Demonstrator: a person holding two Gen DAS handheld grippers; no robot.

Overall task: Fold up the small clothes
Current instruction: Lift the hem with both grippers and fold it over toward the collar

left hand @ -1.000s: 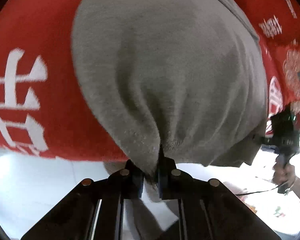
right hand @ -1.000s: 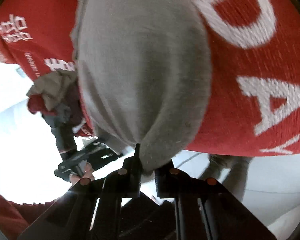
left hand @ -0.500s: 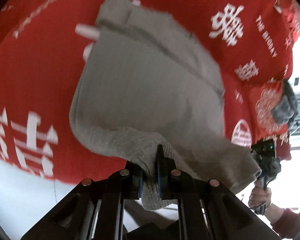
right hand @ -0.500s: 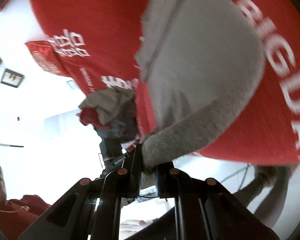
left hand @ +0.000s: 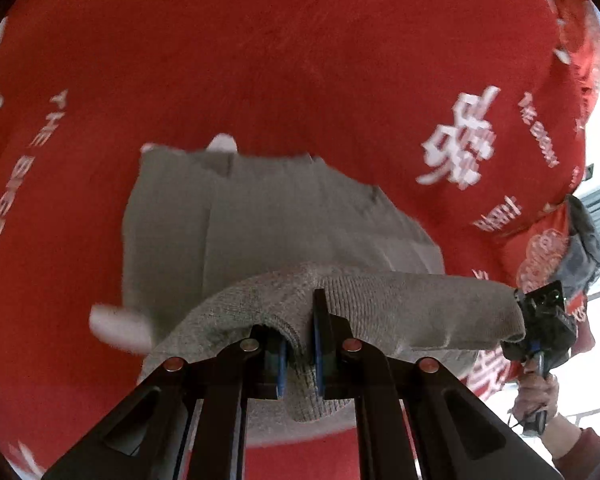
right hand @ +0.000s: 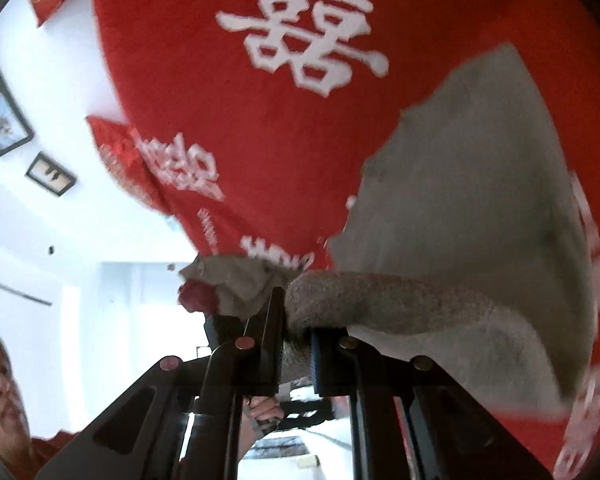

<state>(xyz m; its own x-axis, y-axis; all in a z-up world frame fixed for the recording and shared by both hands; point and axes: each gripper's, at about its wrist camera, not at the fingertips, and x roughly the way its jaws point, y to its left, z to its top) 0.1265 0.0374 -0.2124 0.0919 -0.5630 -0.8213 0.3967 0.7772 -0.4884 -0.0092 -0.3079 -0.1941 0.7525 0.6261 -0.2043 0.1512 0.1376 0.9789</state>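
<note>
Home — red bedspread (left hand: 300, 60), framed pictures (right hand: 4, 128)

Left gripper (left hand: 300, 344) clamped tight, angled steeply down. Right gripper (right hand: 296, 344) clamped too, nearly level; right hand (left hand: 536, 394) on its handle, far right.

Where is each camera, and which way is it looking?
Left wrist: sits on the left gripper, looking down along its fingers at the grey garment on the red blanket; the person's right hand and right gripper show at the far right.
Right wrist: sits on the right gripper, looking across the grey garment and blanket toward a clothes pile; the person's face edge shows.
Shared: the garment, pinched by both grippers, and the blanket.
</note>
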